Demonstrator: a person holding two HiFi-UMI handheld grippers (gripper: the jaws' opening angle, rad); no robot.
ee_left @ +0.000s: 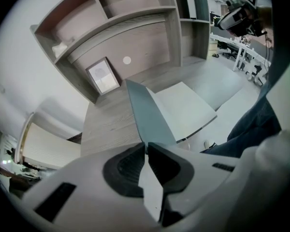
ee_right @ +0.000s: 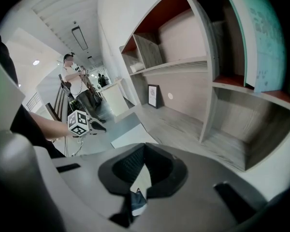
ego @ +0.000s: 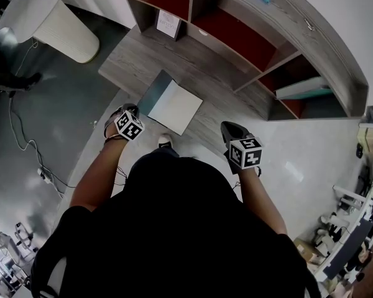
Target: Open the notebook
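left gripper: jaws pressed together, tips right at the near edge of the grey cover. no view shows whether that thin edge is nipped between the pads or only touched. the gripper points steeply down, which suits working a flat sheet from above.

cover: seen as a narrow strip in the head view, narrower than the white page beside it. it therefore appears tilted up on its spine, not lying flat, and the left gripper at its free edge would account for that.

notebook: on the wooden desk, near its front edge, just ahead of the person and set at a slant. one white page is exposed, so the opening looks well advanced. what remains, by judgement, is to lay the cover flat.

right gripper: jaws closed on nothing, held to the right and well apart from the notebook. it probably waits to steady the page side.

background: shelf behind the desk, with a small framed picture leaning at its base.
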